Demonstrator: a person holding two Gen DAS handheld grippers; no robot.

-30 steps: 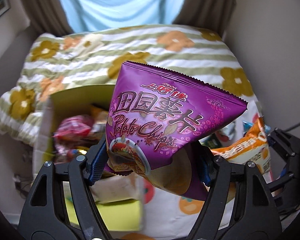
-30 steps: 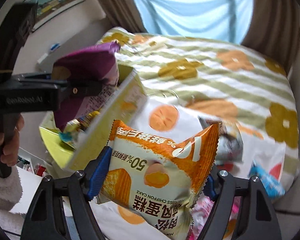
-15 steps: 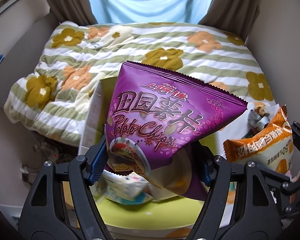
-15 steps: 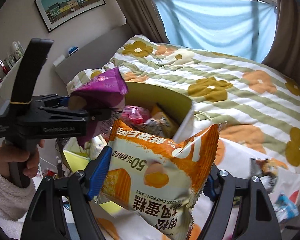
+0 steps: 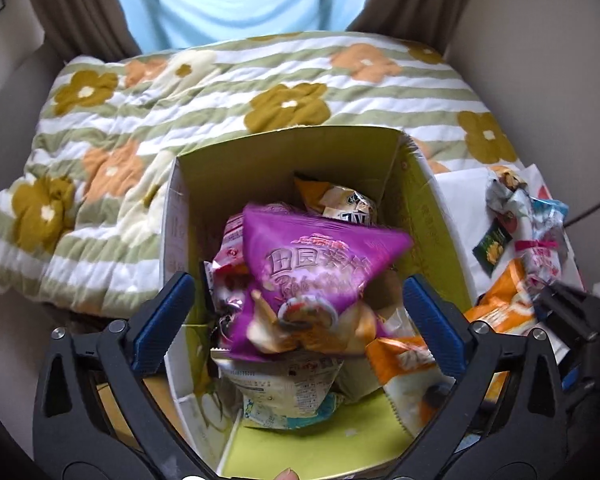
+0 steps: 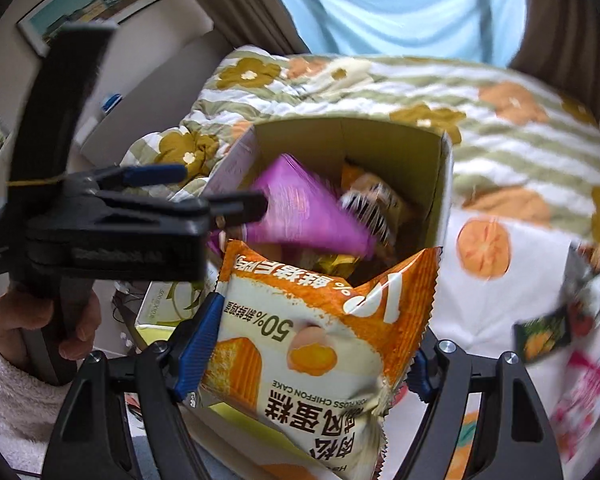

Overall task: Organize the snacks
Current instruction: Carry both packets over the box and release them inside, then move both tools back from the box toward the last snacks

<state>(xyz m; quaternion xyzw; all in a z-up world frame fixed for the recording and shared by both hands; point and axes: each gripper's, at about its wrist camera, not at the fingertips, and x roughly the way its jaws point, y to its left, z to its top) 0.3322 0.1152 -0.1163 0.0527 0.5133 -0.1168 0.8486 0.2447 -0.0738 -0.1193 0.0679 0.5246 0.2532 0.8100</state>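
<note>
Quilted floral bedspread [image 5: 172, 92]; crinkly purple chip bag [image 5: 316, 264] in cardboard box [image 5: 420, 200]

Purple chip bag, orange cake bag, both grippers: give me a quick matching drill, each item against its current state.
Items:
1. purple chip bag
2. orange chiffon cake bag
3. left gripper
4. dark green packet

States:
A. open, above the yellow-green box
B. clamped in the right gripper
C. lying on the bed beside the box
D. loose on top of the snacks in the box

Pairs: 1-D, 2-B, 3-A, 4-C
</note>
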